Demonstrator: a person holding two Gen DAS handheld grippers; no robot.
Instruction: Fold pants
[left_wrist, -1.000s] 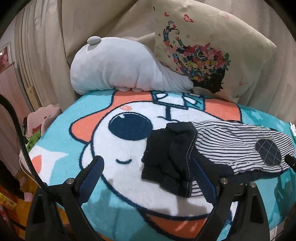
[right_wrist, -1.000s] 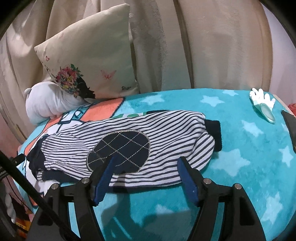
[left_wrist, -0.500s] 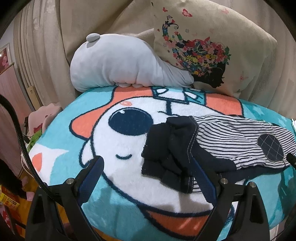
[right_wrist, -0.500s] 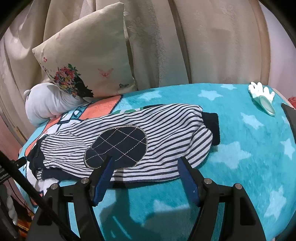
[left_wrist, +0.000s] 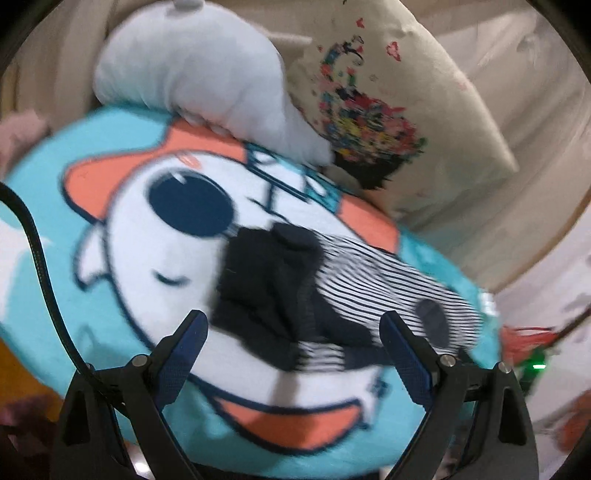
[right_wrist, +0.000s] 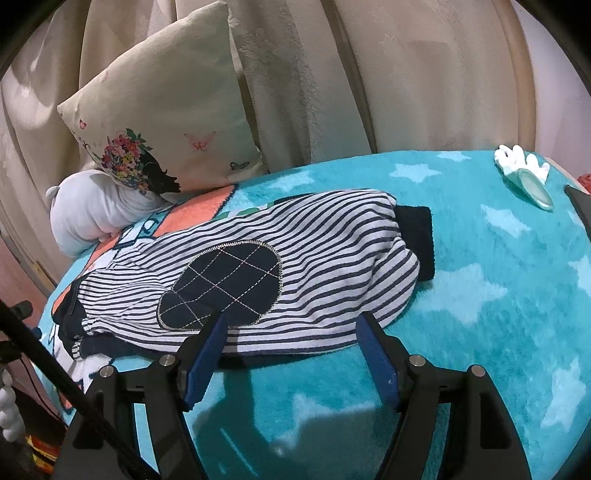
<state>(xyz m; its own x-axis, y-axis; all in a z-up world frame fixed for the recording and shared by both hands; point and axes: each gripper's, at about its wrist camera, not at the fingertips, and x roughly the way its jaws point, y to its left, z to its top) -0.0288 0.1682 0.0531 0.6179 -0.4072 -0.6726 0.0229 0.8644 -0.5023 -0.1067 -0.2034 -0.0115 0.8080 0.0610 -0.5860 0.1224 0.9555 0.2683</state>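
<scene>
Striped pants (right_wrist: 295, 266) are seen lying folded at centre frame on a teal blanket (right_wrist: 498, 295). Left claw (left_wrist: 293, 328) and right claw (right_wrist: 291, 328) are held wide open, nothing gripped.

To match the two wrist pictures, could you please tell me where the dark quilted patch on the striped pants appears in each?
Left wrist: the patch sits lower right, blurred, above the right finger.
Right wrist: the patch lies centre-left, large, above the left finger.
Shared landmark: the floral pillow.
</scene>
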